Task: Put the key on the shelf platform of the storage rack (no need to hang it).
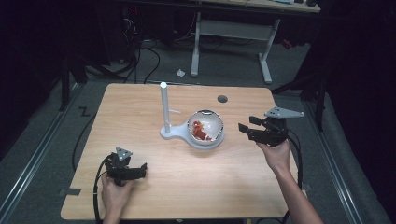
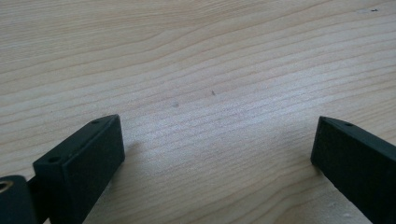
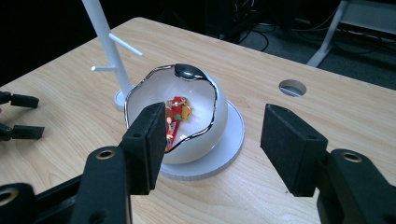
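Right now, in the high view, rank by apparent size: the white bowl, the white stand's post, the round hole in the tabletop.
1. white bowl, widest and bulkiest.
2. post, taller than the bowl but thin, so this order is a close call.
3. round hole, clearly smallest.

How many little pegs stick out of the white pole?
2. One peg sticks out partway up the white pole, toward the far table edge. The other peg sits lower, pointing the opposite way. More could hide behind it.

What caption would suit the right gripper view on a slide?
Open right gripper faces a white bowl of red trinkets beside a white stand.
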`<state>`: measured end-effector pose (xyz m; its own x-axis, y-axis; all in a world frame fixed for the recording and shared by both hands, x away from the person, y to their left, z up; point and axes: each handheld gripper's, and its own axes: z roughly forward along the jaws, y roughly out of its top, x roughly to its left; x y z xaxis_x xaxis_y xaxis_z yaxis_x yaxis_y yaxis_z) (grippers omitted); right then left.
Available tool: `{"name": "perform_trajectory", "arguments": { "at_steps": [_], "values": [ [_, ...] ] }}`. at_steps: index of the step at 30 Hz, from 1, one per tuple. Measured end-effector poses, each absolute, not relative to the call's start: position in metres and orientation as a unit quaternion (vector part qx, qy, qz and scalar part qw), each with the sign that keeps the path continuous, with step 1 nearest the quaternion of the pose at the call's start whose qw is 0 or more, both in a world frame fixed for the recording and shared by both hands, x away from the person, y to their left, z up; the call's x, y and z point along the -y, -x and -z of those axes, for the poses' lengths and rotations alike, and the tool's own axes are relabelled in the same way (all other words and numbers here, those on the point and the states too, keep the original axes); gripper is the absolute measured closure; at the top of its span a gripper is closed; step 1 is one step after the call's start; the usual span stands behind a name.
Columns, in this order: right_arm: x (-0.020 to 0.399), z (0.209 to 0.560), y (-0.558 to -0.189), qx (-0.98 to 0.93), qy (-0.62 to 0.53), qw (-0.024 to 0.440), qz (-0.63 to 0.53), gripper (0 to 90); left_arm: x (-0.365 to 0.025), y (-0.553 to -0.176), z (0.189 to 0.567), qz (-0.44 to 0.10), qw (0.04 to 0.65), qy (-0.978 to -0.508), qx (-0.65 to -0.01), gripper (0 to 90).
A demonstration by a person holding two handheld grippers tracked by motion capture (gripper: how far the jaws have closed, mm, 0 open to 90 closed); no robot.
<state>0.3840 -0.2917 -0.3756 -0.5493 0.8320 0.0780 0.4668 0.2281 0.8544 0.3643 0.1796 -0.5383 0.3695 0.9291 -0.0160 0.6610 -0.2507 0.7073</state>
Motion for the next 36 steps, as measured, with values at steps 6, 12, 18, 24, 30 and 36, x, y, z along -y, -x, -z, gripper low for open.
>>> {"name": "perform_trajectory", "arguments": {
  "at_steps": [6, 12, 18, 24, 30, 36],
  "values": [
    [0.295, 0.375, -0.377, -0.754, -0.432, 0.203, -0.450, 41.5, -0.180, -0.364, 0.538, -0.209, 0.321, -0.763, -0.521, 2.9],
    [0.304, 0.377, -0.370, -0.753, -0.440, 0.210, -0.442, 41.4, -0.180, -0.365, 0.538, -0.209, 0.321, -0.763, -0.521, 2.9],
    [0.308, 0.377, -0.361, -0.749, -0.442, 0.211, -0.447, 41.6, -0.180, -0.365, 0.538, -0.209, 0.321, -0.763, -0.521, 2.9],
    [0.318, 0.391, -0.357, -0.742, -0.458, 0.202, -0.445, 41.6, -0.180, -0.365, 0.538, -0.209, 0.321, -0.763, -0.521, 2.9],
    [0.324, 0.399, -0.352, -0.737, -0.463, 0.198, -0.450, 41.8, -0.180, -0.365, 0.538, -0.209, 0.321, -0.763, -0.521, 2.9],
    [0.325, 0.410, -0.349, -0.735, -0.466, 0.185, -0.456, 42.1, -0.180, -0.365, 0.538, -0.209, 0.321, -0.763, -0.521, 2.9]
  ]
}}
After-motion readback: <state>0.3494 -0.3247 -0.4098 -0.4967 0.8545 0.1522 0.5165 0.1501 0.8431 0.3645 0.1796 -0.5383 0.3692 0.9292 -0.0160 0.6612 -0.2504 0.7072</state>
